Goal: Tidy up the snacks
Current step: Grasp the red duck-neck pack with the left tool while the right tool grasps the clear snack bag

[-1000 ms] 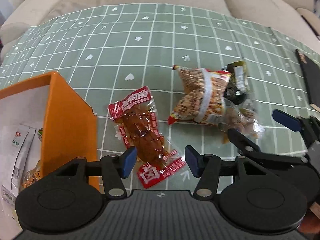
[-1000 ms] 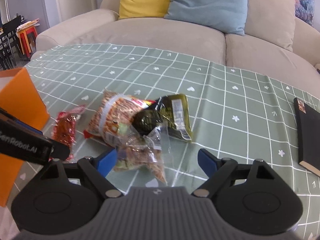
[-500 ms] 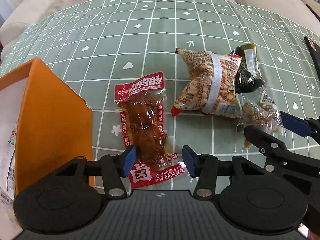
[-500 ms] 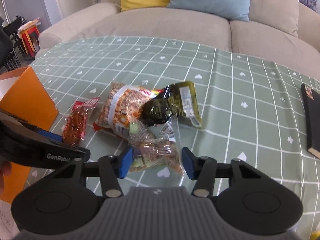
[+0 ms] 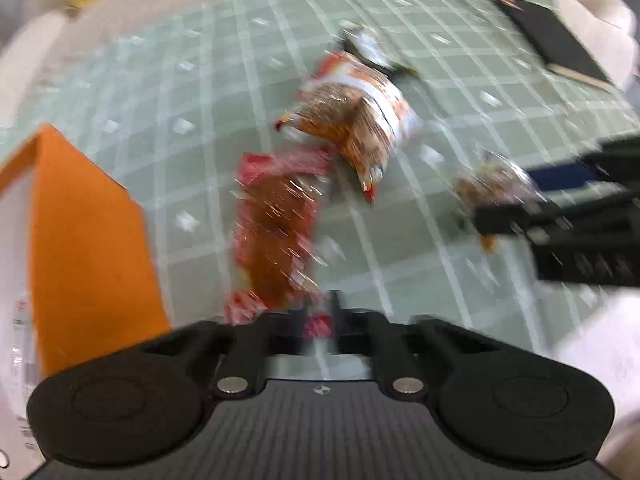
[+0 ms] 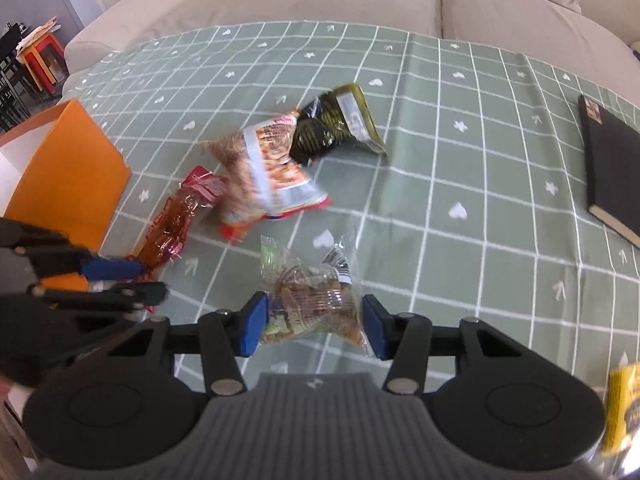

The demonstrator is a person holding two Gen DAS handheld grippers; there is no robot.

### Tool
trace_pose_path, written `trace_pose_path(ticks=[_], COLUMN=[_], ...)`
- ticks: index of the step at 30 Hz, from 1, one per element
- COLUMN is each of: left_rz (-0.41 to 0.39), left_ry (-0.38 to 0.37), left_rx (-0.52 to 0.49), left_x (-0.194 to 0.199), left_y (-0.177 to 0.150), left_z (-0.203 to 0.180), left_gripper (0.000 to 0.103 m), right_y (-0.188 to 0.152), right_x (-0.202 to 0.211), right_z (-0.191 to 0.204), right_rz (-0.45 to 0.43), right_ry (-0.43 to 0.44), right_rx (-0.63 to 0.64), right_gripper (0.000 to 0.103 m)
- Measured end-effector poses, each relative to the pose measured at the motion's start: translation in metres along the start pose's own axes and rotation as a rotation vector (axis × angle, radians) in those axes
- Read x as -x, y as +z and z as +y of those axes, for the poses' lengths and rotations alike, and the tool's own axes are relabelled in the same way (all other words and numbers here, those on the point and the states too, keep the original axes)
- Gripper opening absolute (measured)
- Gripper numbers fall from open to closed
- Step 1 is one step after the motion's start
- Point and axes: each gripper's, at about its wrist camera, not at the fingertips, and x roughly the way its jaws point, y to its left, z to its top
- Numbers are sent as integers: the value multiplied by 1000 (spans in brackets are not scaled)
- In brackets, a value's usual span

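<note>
Red packet: the red snack packet (image 5: 276, 236) lay stretched between the orange box and the peanut bag, its near end pinched in the left gripper (image 5: 320, 320), whose jaws had just closed onto it.
Writing on it: blurred in both views; white characters on red could not be read.
Clear bag: the clear bag of mixed snacks (image 6: 310, 300) sat between the blue pads of the right gripper (image 6: 312, 330), which had narrowed around it; the pads seemed to press its sides, though the crinkled film made contact hard to judge.
Its label: a small white printed patch at the top corner, too small to read.
Peanut bag: the orange-and-white peanut bag (image 6: 268, 168) lay beyond, touching the red packet's far end.
Dark packet: the dark green packet (image 6: 336, 124) rested against the peanut bag.
Orange box: (image 6: 68, 176) stood at the left edge.
Surface: green checked tablecloth (image 6: 460, 184), a black book (image 6: 612, 168) at the right.
</note>
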Motion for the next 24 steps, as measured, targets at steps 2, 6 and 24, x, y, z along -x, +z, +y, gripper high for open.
trace_pose_path(ticks=[2, 6, 24], left_rz=[25, 5, -171], left_ry=[-56, -54, 121], left_rx=[2, 3, 84], left_x=[1, 2, -9], left_y=[-11, -26, 30], left_z=[-1, 4, 26], left_gripper=[5, 8, 85], right_y=[-10, -31, -22], right_x=[4, 16, 6], right_z=[-3, -3, -5], right_rz=[16, 25, -84], right_ry=[5, 1, -12], right_rx=[-21, -40, -71], right_gripper=[49, 49, 50])
